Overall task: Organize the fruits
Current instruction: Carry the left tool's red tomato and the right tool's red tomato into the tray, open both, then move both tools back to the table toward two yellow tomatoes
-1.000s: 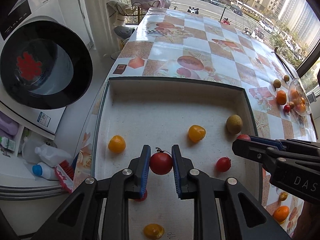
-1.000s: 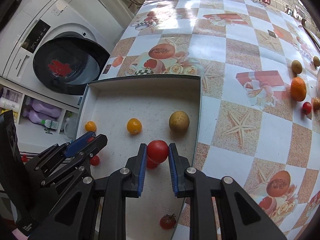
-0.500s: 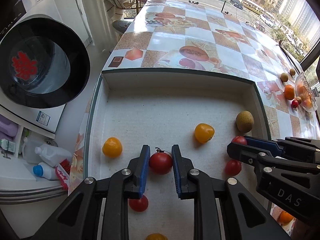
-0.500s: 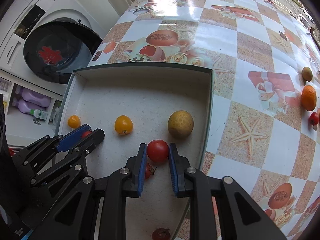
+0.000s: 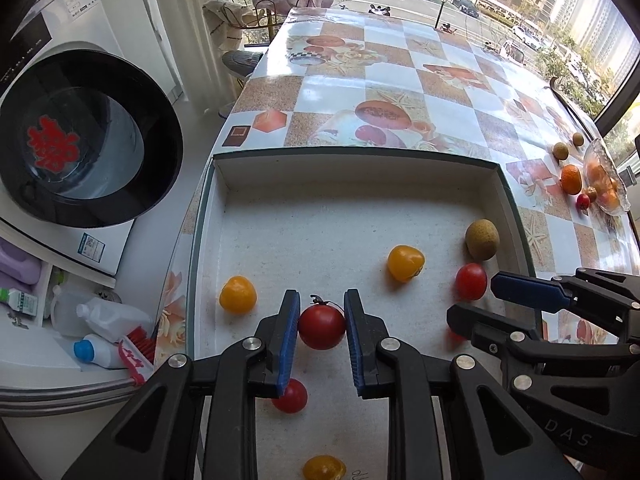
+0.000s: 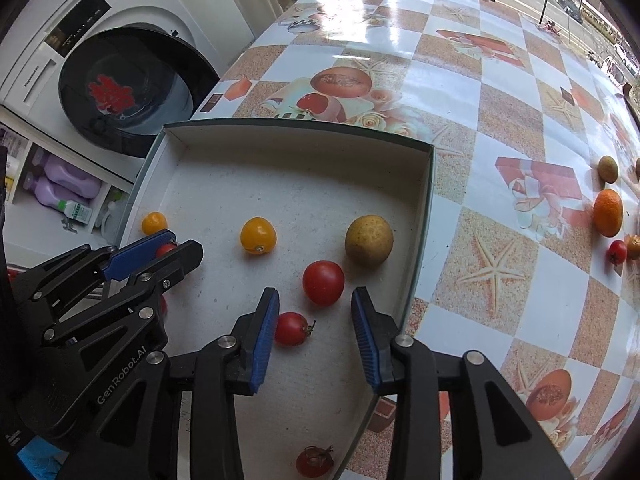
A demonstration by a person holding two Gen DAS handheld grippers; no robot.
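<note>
Blue rubber pads are lining both claws, and both are pointing steeply down into the shallow white tray (image 5: 356, 168) on the table (image 5: 400, 80). The left claw (image 5: 322, 330) has just been opening: its jaws are standing narrowly apart with a stemmed red tomato (image 5: 321, 327) lying between them, the pads close at either side and no longer clearly pressing, so the tomato is judged to be resting on the tray floor. The right claw (image 6: 315, 322) has likewise just been opening and is standing wider; the round red tomato (image 6: 323, 282) is lying just beyond its tips, slightly toward the right pad, free of both pads and sitting on the tray floor. A smaller stemmed tomato (image 6: 293, 328) is lying nearer, against the left pad's inner side. Farther in are sitting a yellow tomato (image 6: 258, 236) and a tan round fruit (image 6: 369, 241) near the tray's right wall. Well beyond, on the table, an orange (image 6: 608, 213) and other small fruits are waiting; the right claw is the nearer one to them.
</note>
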